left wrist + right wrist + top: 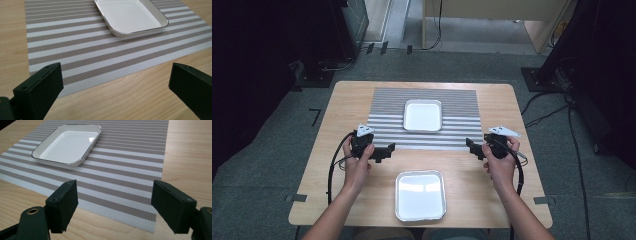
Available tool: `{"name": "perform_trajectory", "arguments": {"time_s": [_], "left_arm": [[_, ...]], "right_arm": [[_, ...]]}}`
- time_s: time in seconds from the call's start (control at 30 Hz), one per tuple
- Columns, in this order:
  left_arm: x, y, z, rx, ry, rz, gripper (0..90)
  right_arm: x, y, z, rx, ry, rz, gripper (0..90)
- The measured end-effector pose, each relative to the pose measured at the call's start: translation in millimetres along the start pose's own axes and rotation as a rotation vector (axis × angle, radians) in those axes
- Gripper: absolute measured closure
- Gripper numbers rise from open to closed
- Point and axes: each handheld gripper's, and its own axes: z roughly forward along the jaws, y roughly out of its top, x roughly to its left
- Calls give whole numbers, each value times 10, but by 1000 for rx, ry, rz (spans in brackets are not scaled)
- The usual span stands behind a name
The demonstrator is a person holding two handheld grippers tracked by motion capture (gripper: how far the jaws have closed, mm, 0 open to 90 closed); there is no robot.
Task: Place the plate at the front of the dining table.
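Both grippers hover with jaws wide and empty – the left gripper (pixel 388 150) off the striped mat's (pixel 387 107) near-left corner, the right gripper (pixel 472 146) off its near-right. The far tray (pixel 423 116) sits mid-mat, between them, about equally near to each; another tray (pixel 420 195) lies at the table's near edge.
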Motion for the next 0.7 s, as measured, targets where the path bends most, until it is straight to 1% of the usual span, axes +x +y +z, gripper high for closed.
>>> {"name": "perform_trajectory", "arguments": {"time_s": [0.13, 0.23, 0.37, 0.47, 0.7], "left_arm": [[49, -74, -78, -6, 1, -12, 0], [83, -122, -128, -4, -7, -26, 0], [119, -204, -205, -4, 7, -18, 0], [145, -258, -245, -4, 17, -15, 0], [195, -399, -337, 1, 24, -21, 0]], "right_arm": [[-25, -45, -71, -6, 1, 3, 219], [-52, -92, -130, -11, 0, 5, 222], [-87, -193, -197, -6, -3, 14, 222], [-120, -280, -238, 2, -8, 9, 222], [-230, -455, -355, 12, -17, 28, 222]]}}
